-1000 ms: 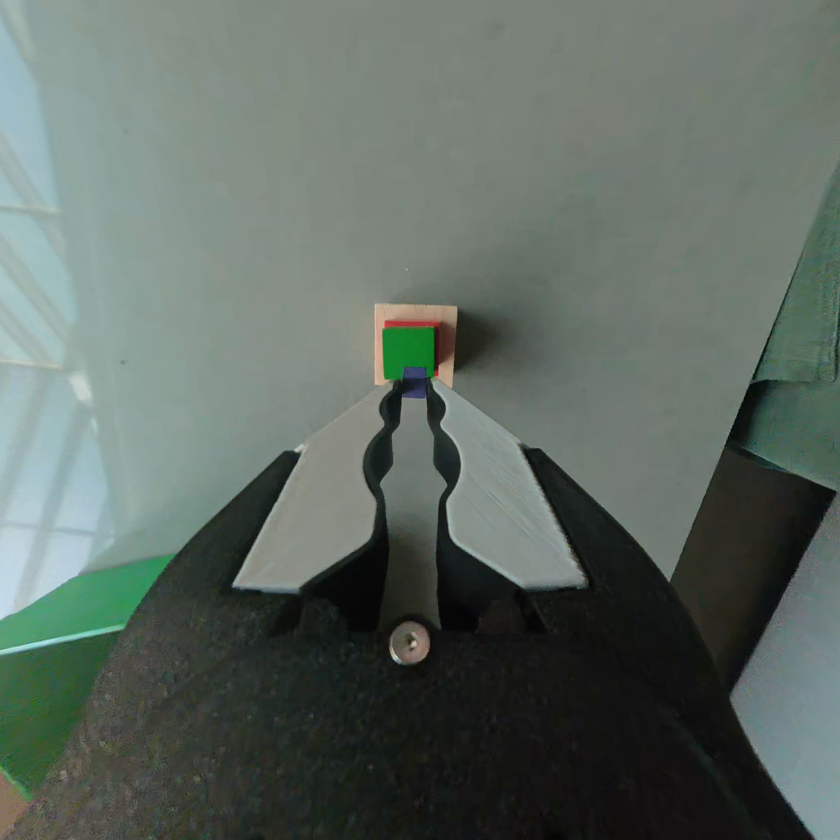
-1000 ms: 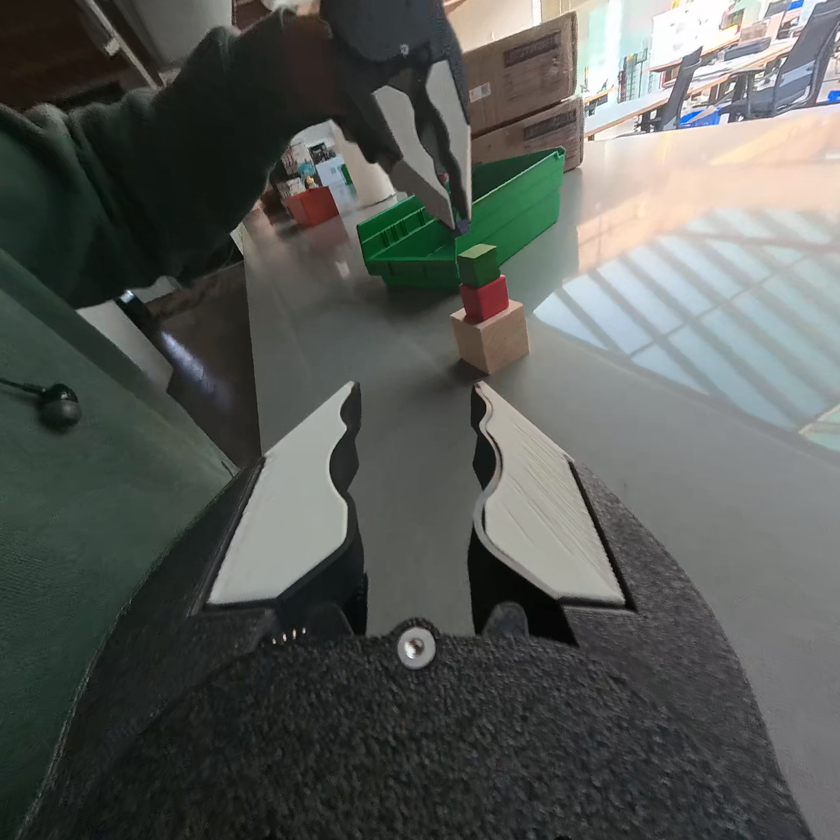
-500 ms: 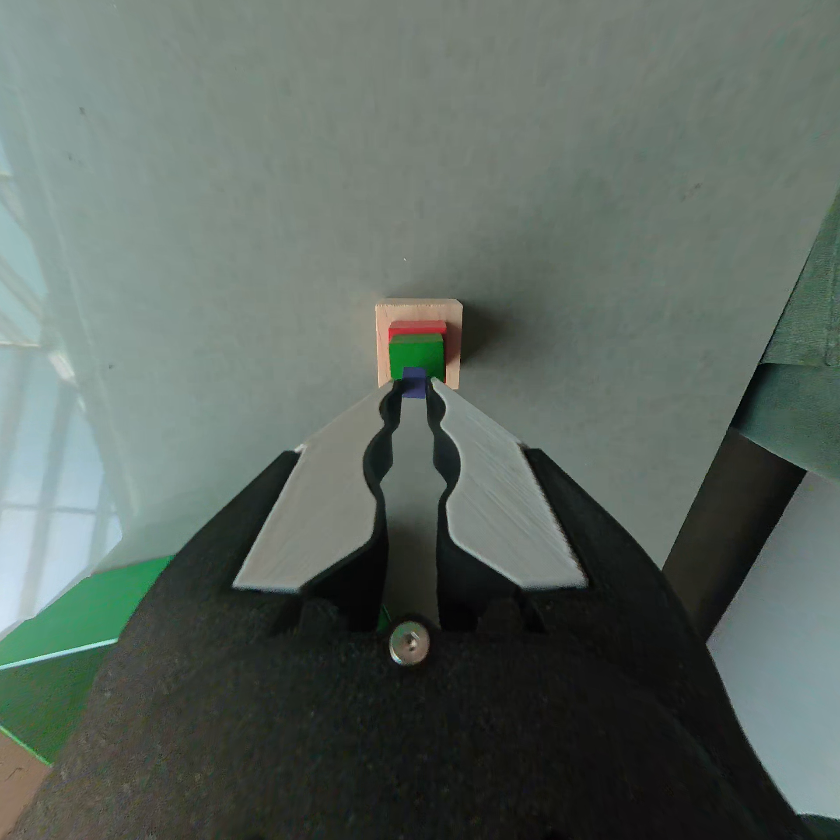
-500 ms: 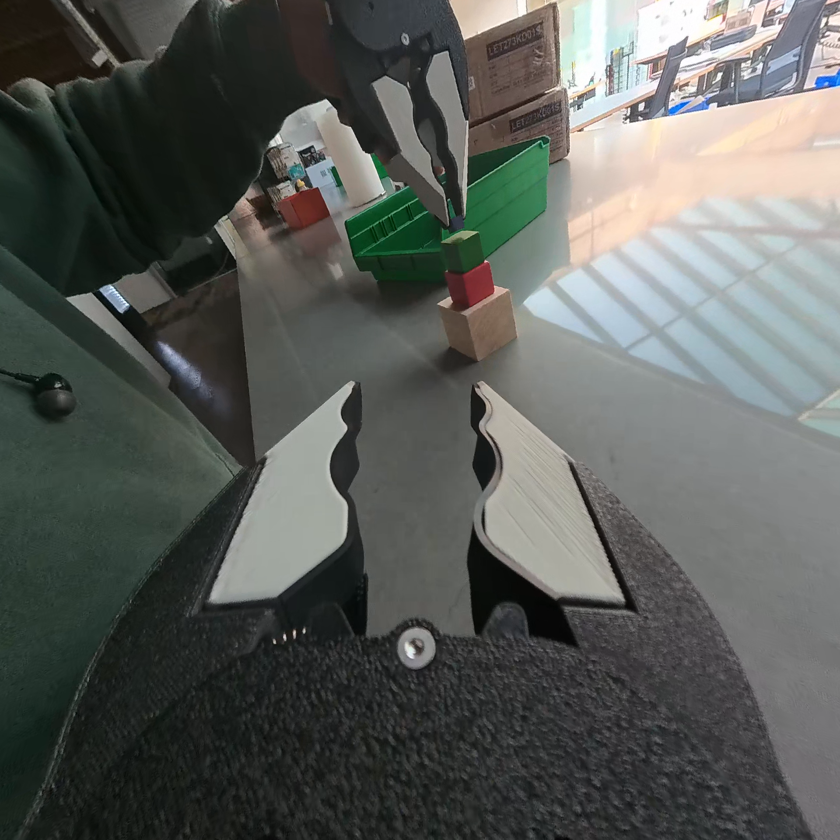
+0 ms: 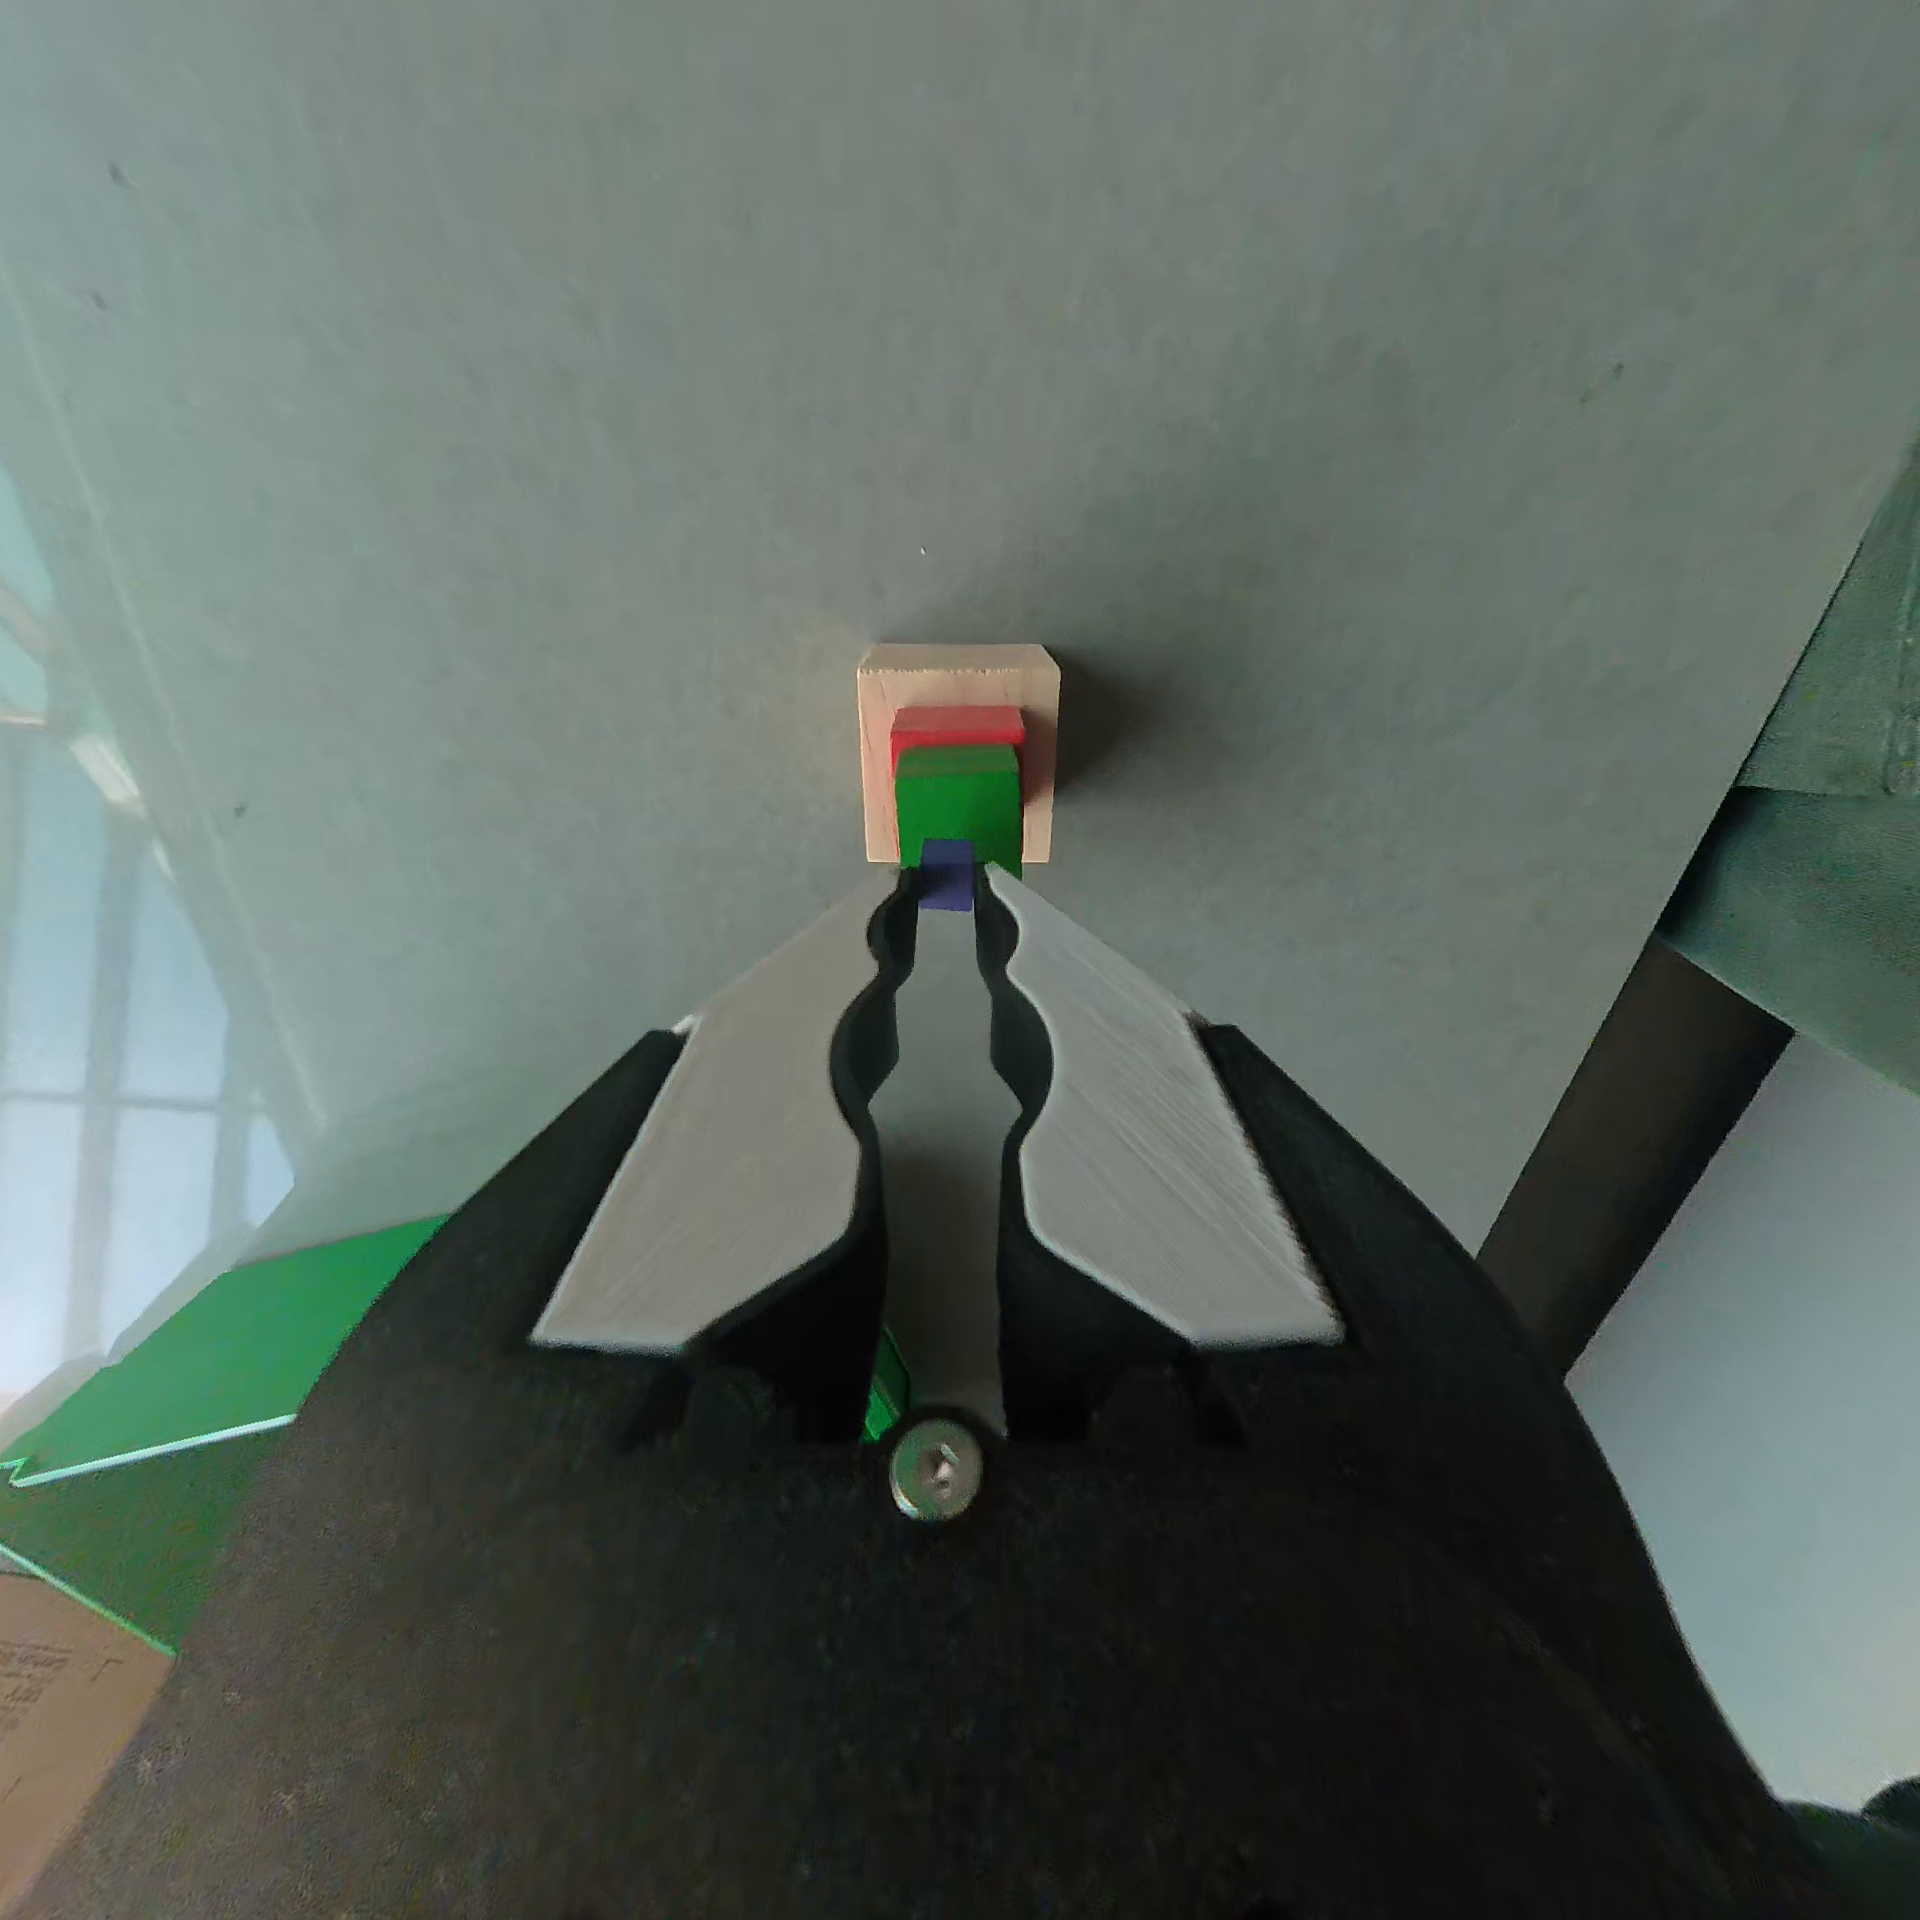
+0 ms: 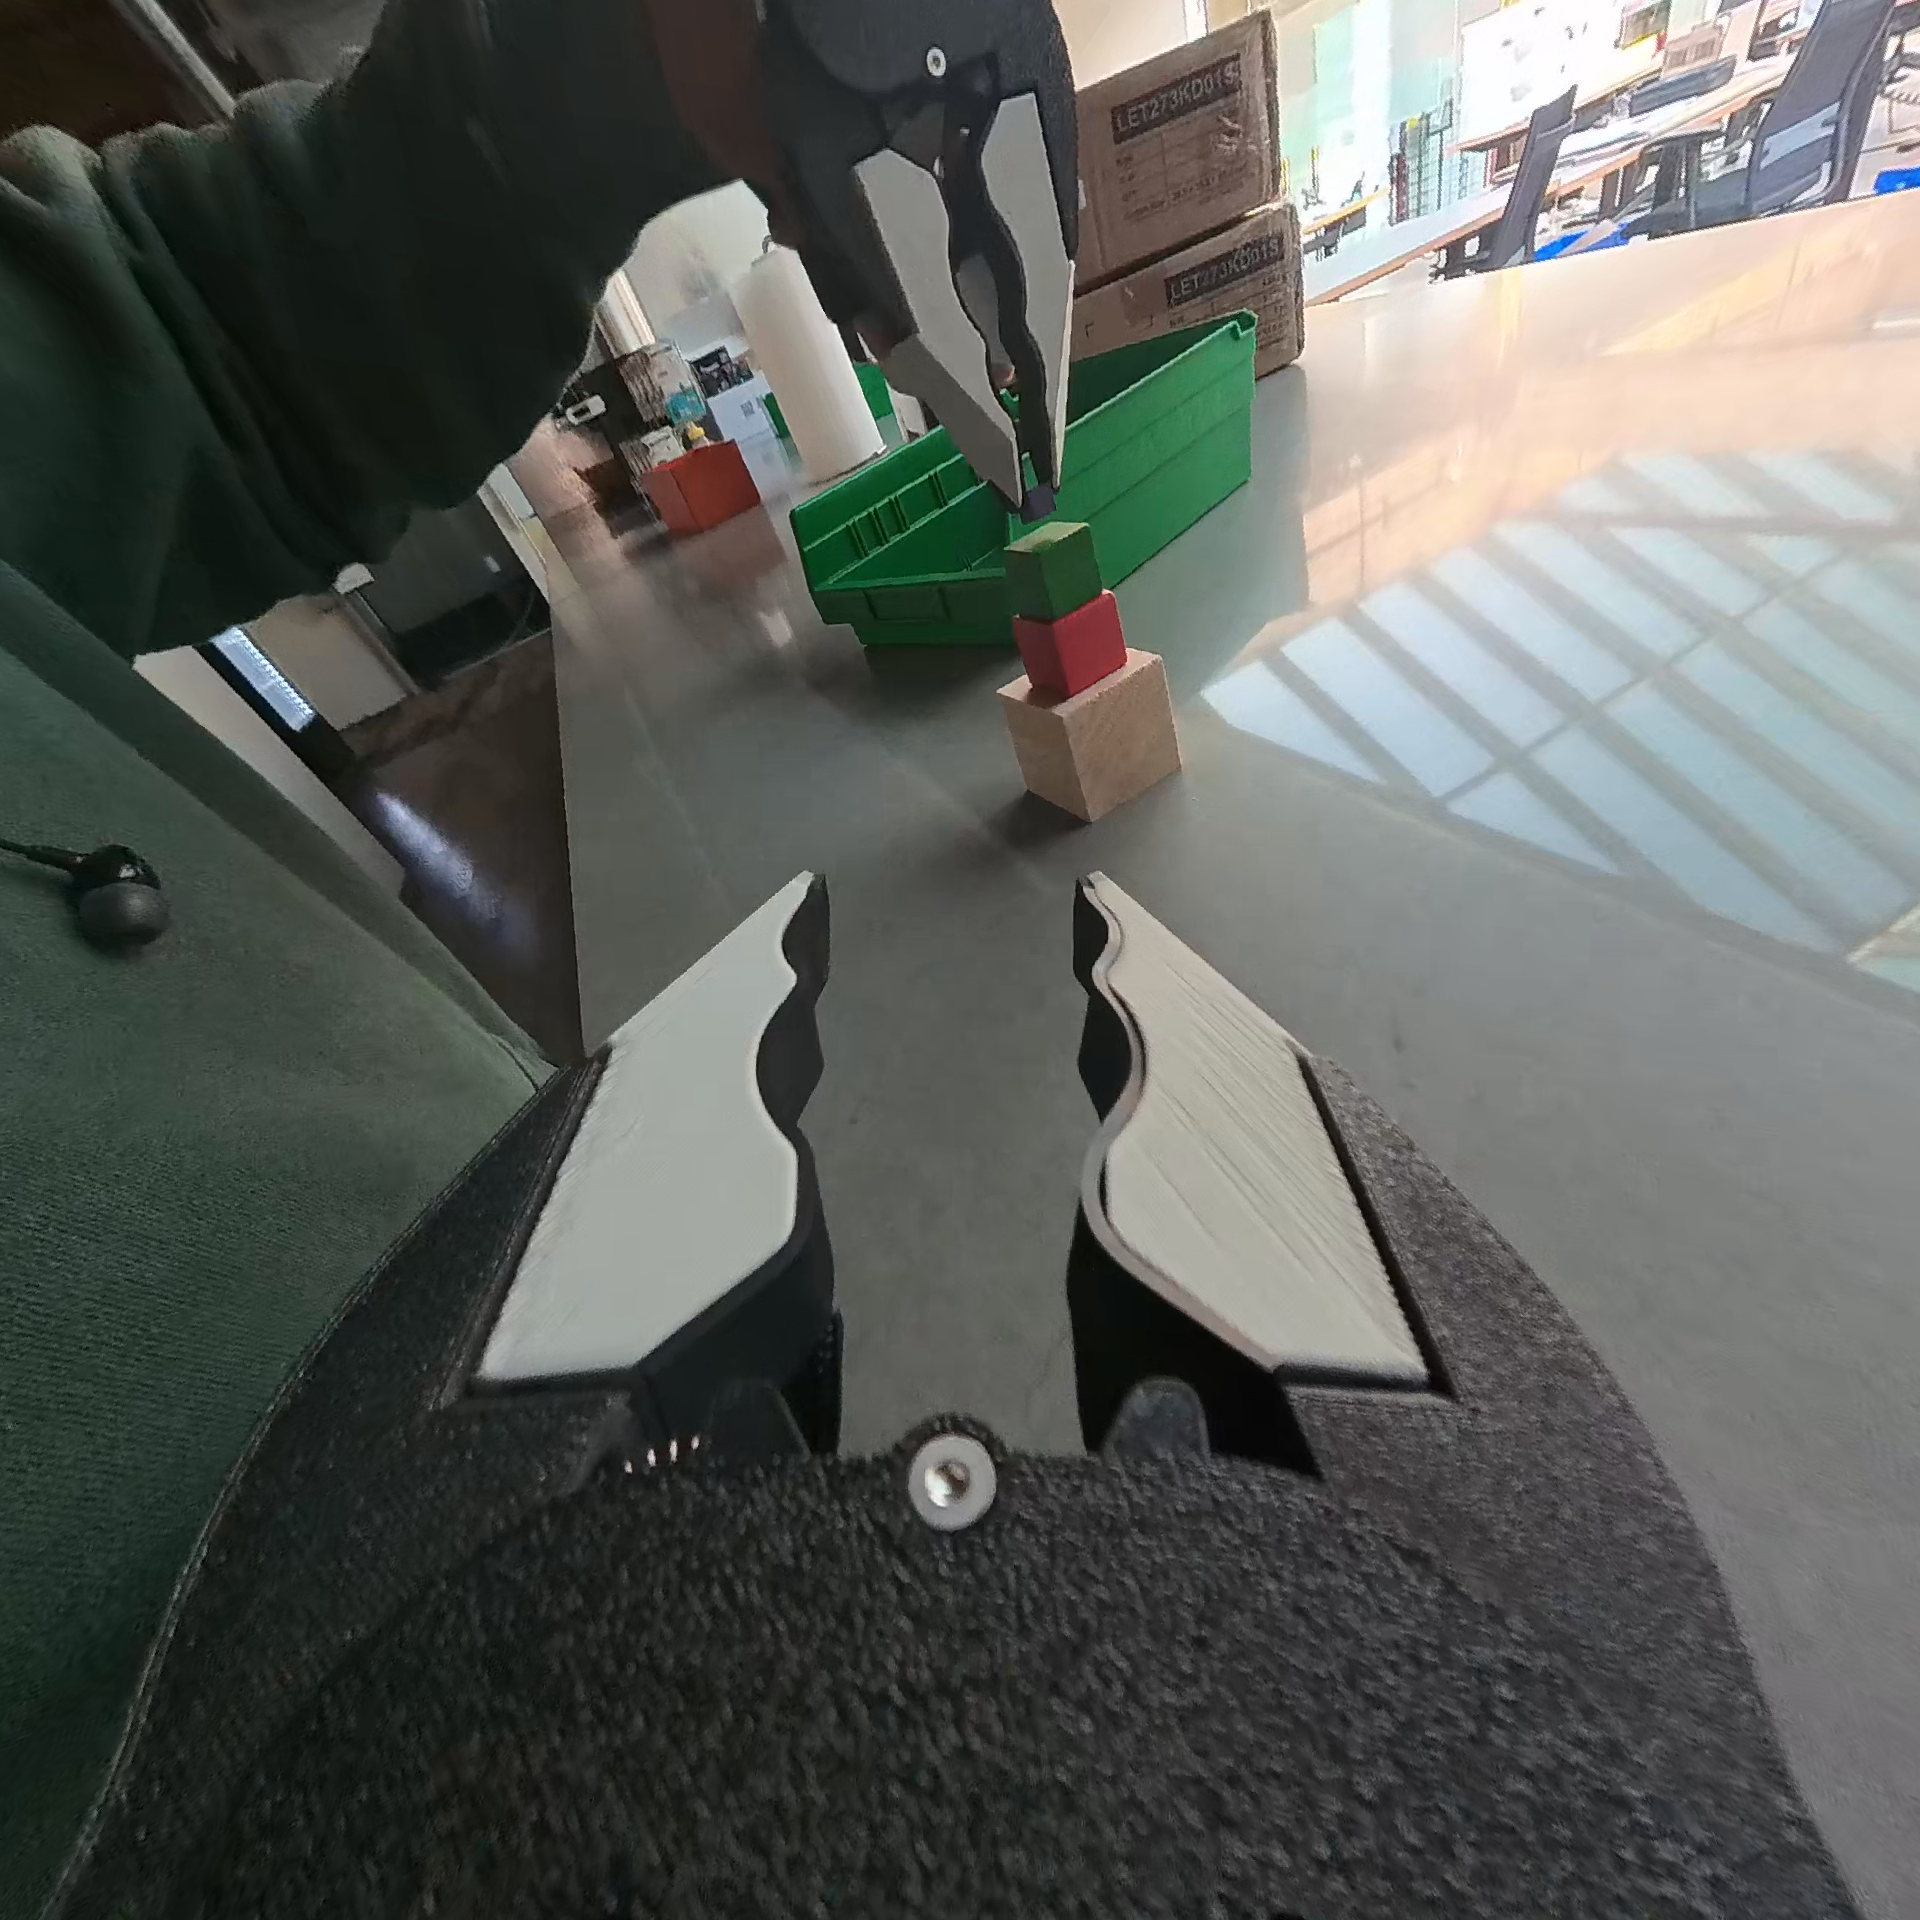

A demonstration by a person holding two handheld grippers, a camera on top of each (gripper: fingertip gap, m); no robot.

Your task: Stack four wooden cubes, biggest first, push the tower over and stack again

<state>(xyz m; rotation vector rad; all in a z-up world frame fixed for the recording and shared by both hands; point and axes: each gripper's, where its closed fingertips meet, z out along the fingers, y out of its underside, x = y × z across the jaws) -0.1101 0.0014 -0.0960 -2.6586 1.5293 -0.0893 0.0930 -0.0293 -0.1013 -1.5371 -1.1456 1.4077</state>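
Observation:
My left gripper points straight down and is shut on a small blue block, held just above a stack on the grey table. The stack has a green block on a red block on a larger plain wooden block. In the right wrist view the left gripper hangs over the stack, the blue block a little above the green block, red block and wooden block. My right gripper is open and empty, low over the table in front of the stack.
A green plastic bin stands behind the stack, also at the lower left of the left wrist view. Brown cardboard boxes are stacked behind the bin. A person's green sleeve reaches in from the left. A small red box sits far back. About 20 cm separates my left fingertips from my right.
My left gripper with the blue block has come lower and closer over the stack. My right gripper has drawn slightly nearer the stack and stayed open.

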